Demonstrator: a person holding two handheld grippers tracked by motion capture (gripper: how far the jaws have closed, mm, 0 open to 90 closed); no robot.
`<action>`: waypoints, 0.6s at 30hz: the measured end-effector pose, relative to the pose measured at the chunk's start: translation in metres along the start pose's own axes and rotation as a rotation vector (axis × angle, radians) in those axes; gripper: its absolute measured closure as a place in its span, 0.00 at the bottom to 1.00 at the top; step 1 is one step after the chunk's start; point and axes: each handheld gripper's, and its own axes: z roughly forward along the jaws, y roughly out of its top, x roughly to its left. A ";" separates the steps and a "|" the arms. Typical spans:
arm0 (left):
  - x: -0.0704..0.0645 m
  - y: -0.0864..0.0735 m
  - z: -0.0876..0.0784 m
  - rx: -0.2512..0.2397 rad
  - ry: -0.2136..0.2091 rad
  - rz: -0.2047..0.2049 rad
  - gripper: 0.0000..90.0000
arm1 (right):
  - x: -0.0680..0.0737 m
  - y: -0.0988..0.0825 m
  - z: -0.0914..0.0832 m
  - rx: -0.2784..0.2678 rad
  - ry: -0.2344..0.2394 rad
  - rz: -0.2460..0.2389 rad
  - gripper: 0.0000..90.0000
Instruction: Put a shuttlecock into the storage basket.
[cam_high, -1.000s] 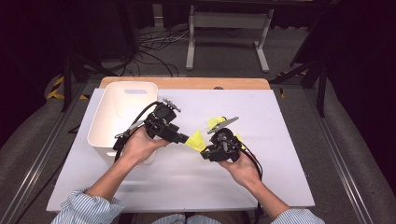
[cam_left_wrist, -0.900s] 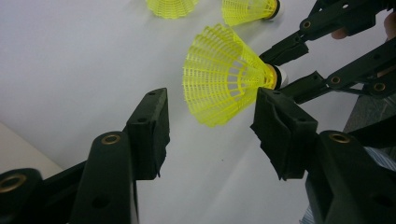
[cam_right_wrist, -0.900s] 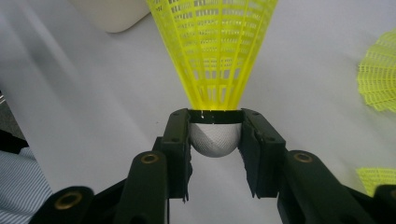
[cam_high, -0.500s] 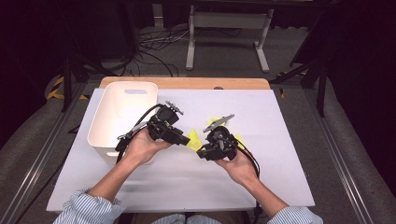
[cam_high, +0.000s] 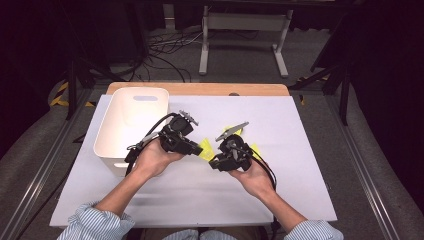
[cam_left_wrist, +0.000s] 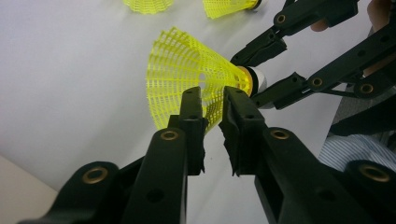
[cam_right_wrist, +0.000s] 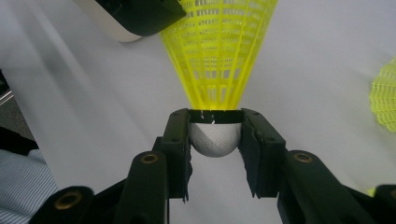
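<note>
The shuttlecock (cam_left_wrist: 196, 79), clamped at its cork by the right gripper (cam_right_wrist: 215, 116), could be crushed (thin mesh skirt) as the left gripper (cam_left_wrist: 212, 100), whose jaws have just been closing, pinches it.

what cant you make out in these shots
- Inside of the white bin: high view, its near wall hides the floor.
- Held shuttlecock: high view, left gripper and right gripper cover most of it.
- Two far shuttlecocks: left gripper view, cut by the top edge.
</note>
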 end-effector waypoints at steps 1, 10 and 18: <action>0.000 0.000 0.000 0.002 -0.003 -0.004 0.89 | 0.000 0.000 0.000 0.001 0.000 -0.001 0.72; -0.003 0.001 0.002 0.027 0.004 0.020 0.98 | 0.000 -0.003 0.003 0.004 -0.010 -0.007 0.72; -0.007 0.004 0.002 0.028 -0.014 0.033 0.99 | 0.000 -0.006 0.004 -0.010 -0.017 -0.011 0.69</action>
